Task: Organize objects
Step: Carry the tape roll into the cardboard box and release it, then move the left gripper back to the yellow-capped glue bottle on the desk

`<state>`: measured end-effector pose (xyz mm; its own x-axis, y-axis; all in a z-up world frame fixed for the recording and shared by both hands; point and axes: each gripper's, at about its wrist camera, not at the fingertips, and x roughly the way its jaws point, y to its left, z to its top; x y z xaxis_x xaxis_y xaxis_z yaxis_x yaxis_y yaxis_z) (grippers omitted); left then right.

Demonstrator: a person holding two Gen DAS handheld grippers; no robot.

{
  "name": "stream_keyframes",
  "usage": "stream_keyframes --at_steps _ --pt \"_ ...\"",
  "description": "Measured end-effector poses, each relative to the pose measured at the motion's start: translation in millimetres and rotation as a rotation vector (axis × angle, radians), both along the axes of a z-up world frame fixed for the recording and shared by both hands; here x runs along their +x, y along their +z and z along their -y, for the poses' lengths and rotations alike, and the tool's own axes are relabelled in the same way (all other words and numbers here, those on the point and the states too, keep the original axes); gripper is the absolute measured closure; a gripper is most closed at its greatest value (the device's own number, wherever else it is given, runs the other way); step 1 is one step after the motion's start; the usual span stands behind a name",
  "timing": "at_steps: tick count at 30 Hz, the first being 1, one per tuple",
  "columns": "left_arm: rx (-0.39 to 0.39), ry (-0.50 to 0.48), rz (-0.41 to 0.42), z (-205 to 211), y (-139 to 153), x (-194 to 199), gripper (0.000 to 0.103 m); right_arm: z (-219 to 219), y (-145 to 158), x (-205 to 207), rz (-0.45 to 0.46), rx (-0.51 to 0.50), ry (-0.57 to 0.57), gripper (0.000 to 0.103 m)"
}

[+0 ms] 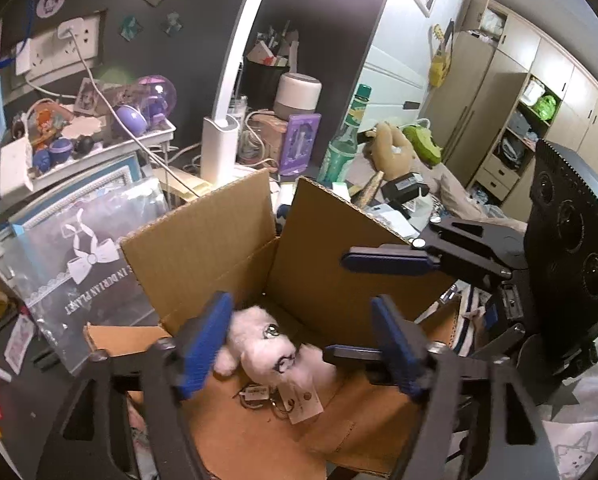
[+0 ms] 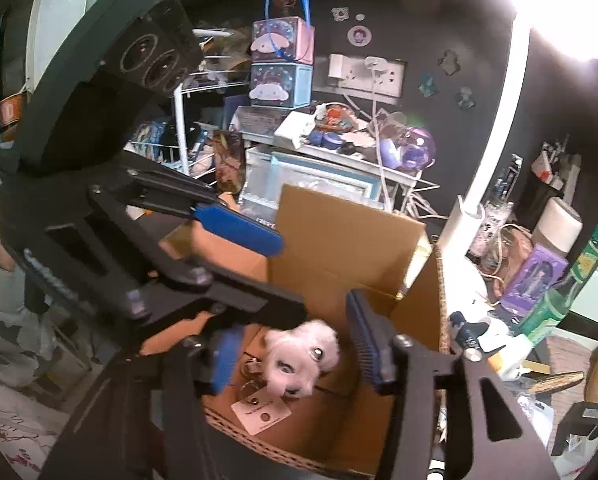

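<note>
Open brown cardboard box point(image 1: 235, 236) with flaps up, centre of the cluttered tabletop. White fluffy plush toy with big eyes and paper tags on keyrings point(image 1: 275, 348) lies on the box floor, at 6 o'clock in the left wrist view. Left tongs point(image 1: 299, 344) parted, blue pads either side of the plush, not pressing it. Right tongs point(image 2: 295, 352) partly open over the plush point(image 2: 299, 356), gripping nothing. Green glass bottle point(image 1: 341, 148) stands at 1 o'clock beyond the box.

Left gripper point(image 1: 299, 344): tilted downward, 2 blue-padded jaws parted, nothing clamped. Right gripper point(image 2: 295, 354): tilted downward, jaws parted, pads free, crossing just beside the left.
</note>
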<state>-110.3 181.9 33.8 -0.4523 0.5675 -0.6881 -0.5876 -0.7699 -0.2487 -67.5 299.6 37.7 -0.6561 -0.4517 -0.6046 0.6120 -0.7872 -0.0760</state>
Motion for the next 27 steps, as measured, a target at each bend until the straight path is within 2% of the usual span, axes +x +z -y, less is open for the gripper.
stream_keyframes --at_steps 4,14,21,27 --pt "-0.002 -0.001 -0.011 0.6 2.9 4.6 0.024 -2.8 1.8 2.6 -0.011 0.004 -0.007 0.051" --pt "0.011 0.012 -0.067 13.3 15.4 23.3 0.019 3.1 7.5 14.5 -0.039 0.017 -0.004 0.051" --pt "0.051 0.059 -0.121 49.0 27.4 43.5 0.018 21.1 17.9 32.2 -0.067 0.012 0.030 0.051" --pt "0.081 0.136 -0.178 96.6 33.8 65.9 0.012 53.8 30.0 54.8 -0.076 -0.045 0.152 0.051"
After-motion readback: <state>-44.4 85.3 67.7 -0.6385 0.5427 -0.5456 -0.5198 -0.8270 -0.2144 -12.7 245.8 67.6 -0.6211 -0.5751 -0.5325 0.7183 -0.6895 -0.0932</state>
